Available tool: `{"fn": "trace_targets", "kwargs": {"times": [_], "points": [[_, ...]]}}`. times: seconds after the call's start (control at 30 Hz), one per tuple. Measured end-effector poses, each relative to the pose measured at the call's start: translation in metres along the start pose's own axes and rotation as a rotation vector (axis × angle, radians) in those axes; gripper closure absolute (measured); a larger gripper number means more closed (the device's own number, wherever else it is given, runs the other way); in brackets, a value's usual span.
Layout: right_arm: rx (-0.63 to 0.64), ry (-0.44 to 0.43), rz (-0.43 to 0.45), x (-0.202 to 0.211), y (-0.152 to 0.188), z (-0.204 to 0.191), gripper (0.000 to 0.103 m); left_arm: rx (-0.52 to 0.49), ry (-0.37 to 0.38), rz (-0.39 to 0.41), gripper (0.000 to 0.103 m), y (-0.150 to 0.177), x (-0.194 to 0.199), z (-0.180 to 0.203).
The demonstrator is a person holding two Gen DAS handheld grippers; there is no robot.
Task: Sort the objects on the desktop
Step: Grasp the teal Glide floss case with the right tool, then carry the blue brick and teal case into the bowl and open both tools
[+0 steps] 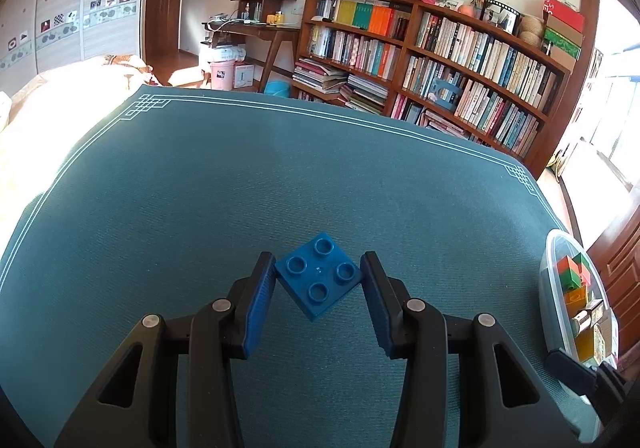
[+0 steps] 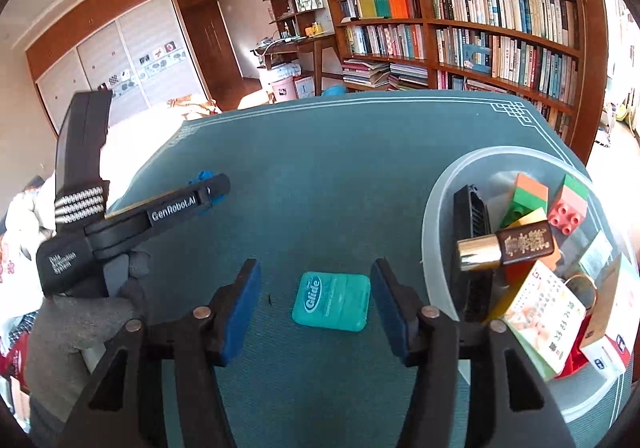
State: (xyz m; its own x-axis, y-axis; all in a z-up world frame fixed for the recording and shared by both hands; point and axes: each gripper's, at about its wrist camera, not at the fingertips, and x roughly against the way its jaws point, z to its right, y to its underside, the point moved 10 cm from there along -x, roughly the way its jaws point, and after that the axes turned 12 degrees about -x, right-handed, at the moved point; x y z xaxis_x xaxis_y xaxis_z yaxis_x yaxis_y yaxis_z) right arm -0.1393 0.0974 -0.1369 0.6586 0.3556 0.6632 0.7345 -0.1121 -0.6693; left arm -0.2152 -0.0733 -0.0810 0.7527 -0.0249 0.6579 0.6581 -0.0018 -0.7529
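Note:
A flat blue four-stud brick [image 1: 319, 275] sits cornerwise between the blue pads of my left gripper [image 1: 319, 277], which is shut on two of its opposite corners just over the teal mat. From the right wrist view that left gripper [image 2: 212, 190] reaches in from the left with a bit of the blue brick [image 2: 202, 177] showing at its tip. My right gripper [image 2: 315, 268] stands open above a teal Glide floss case [image 2: 331, 302], which lies flat on the mat between the fingers, touching neither pad.
A clear plastic bin [image 2: 436, 208] stands at the mat's right edge, holding several bricks, a black comb, a brown-and-gold tube and small boxes; the bin [image 1: 558, 248] also shows at the far right of the left wrist view. A gloved hand [image 2: 80, 312] holds the left gripper. A bookshelf stands beyond the table.

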Motion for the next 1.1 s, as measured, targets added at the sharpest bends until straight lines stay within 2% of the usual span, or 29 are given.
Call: {"fn": "trace_targets", "kwargs": {"times": [0.37,0.4,0.47,0.67,0.8,0.97,1.1], "points": [[0.166,0.243,-0.058,-0.044,0.022,0.008,0.039,0.013,0.013,-0.001,0.056,0.001,-0.003,0.001],[0.186,0.25,-0.049,-0.045,0.023,0.007,0.042,0.013,0.014,-0.002,0.056,0.001,-0.003,0.002],[0.19,0.217,-0.054,-0.043,0.026,0.002,0.048,0.014,0.013,-0.006,0.056,0.002,-0.005,0.002],[0.122,0.066,-0.074,-0.034,0.032,-0.009,0.048,0.008,0.009,-0.005,0.056,0.005,-0.005,0.005],[0.108,0.014,-0.02,-0.015,0.026,-0.021,0.048,0.0,0.008,-0.002,0.056,0.006,-0.005,0.008],[0.072,0.025,0.072,0.013,0.004,-0.015,0.048,-0.013,0.007,0.003,0.056,0.006,-0.003,0.013],[-0.007,0.07,0.167,0.041,-0.017,0.014,0.048,-0.028,0.009,0.004,0.056,0.007,-0.003,0.019]]}}
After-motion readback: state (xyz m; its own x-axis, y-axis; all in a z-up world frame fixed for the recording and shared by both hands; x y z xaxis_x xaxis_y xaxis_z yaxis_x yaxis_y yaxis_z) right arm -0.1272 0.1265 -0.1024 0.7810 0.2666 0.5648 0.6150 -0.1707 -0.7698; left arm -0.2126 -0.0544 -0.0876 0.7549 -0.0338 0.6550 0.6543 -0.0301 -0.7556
